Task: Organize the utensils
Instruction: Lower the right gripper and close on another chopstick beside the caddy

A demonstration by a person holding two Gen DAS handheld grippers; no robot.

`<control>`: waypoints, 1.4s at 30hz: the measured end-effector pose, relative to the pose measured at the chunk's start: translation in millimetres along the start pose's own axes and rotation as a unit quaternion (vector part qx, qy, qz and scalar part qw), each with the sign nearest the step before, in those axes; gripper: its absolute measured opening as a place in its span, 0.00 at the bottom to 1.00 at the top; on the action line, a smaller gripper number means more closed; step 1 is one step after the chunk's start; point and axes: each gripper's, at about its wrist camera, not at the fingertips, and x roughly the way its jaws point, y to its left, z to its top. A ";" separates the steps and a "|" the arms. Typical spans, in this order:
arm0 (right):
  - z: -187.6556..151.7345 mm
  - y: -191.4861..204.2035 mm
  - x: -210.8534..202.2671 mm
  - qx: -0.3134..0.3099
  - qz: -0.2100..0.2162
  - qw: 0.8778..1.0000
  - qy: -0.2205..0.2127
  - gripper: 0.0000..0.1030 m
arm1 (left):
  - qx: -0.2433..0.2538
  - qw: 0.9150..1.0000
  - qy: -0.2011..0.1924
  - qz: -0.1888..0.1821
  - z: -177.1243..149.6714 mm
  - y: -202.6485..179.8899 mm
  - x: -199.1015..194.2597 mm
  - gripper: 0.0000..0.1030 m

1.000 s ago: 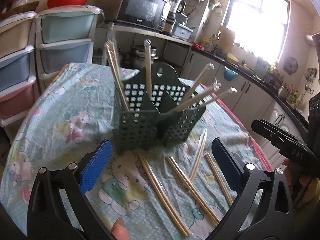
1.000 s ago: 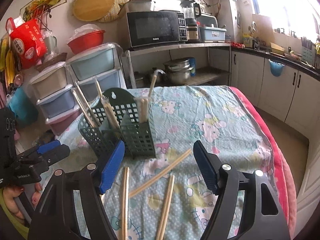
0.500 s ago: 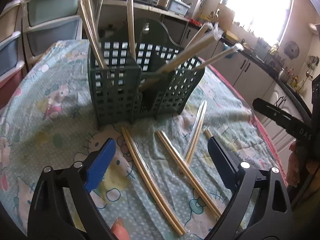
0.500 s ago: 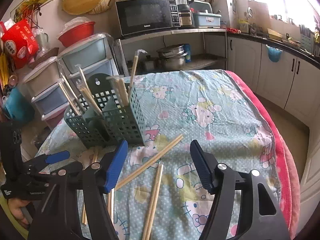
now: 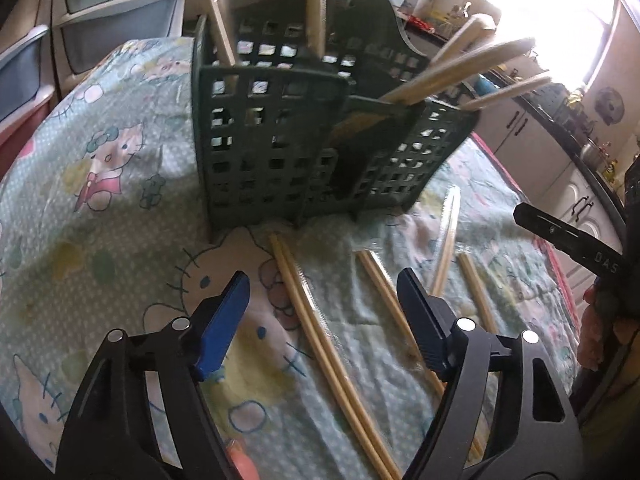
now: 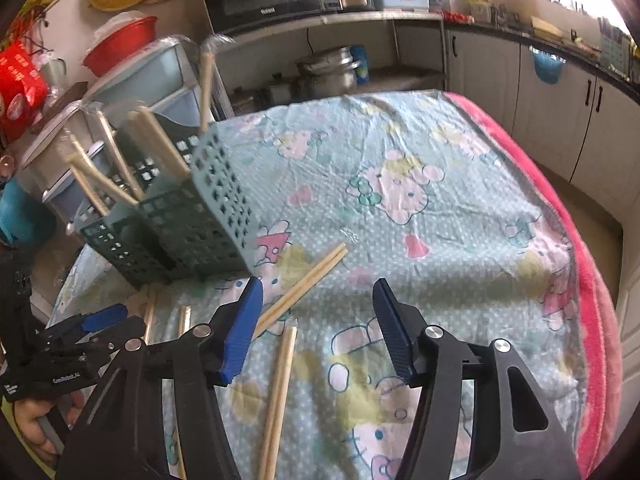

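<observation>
Both claws have dropped toward the chopsticks, jaws narrowing yet spread, nothing pinched; left claw (image 5: 322,316) straddles one pair (image 5: 320,344); right claw (image 6: 318,326) hovers beside another (image 6: 280,392); pickups seem imminent.

Left gripper (image 5: 323,312), right gripper (image 6: 318,322): black plastic frames, ribbed blue finger pads (image 5: 218,328), silver screws, white lettering on the bodies.

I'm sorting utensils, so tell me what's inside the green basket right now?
The green basket holds several wrapped chopstick pairs standing and leaning in its compartments. Their lower ends are hidden behind the perforated walls, so anything lying at the bottom cannot be seen.
</observation>
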 end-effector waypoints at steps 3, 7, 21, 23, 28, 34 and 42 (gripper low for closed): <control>4.0 -3.3 13.6 0.006 0.003 1.000 0.013 0.51 | -0.009 1.000 0.007 0.000 3.1 5.3 6.1 0.61; 9.5 -6.2 28.8 0.015 0.008 0.999 0.028 0.51 | -0.021 1.000 0.012 0.002 8.4 8.3 13.7 0.57; 27.8 -18.5 76.6 0.050 0.007 0.996 0.070 0.50 | -0.037 0.999 0.014 0.030 19.7 10.8 30.6 0.45; 29.0 -19.9 82.3 0.056 0.005 0.995 0.076 0.47 | -0.037 0.999 0.014 0.034 20.5 9.7 31.9 0.41; 32.5 -23.8 94.7 0.071 -0.009 0.993 0.091 0.37 | -0.031 0.998 0.010 0.046 20.9 6.3 37.2 0.34; 32.3 -25.7 98.4 0.071 -0.026 0.993 0.088 0.23 | -0.032 0.998 0.009 0.056 21.4 10.9 39.2 0.24; 27.0 -35.6 86.7 0.102 -0.012 0.992 0.068 0.10 | -0.039 0.998 0.006 0.055 19.5 25.6 35.6 0.15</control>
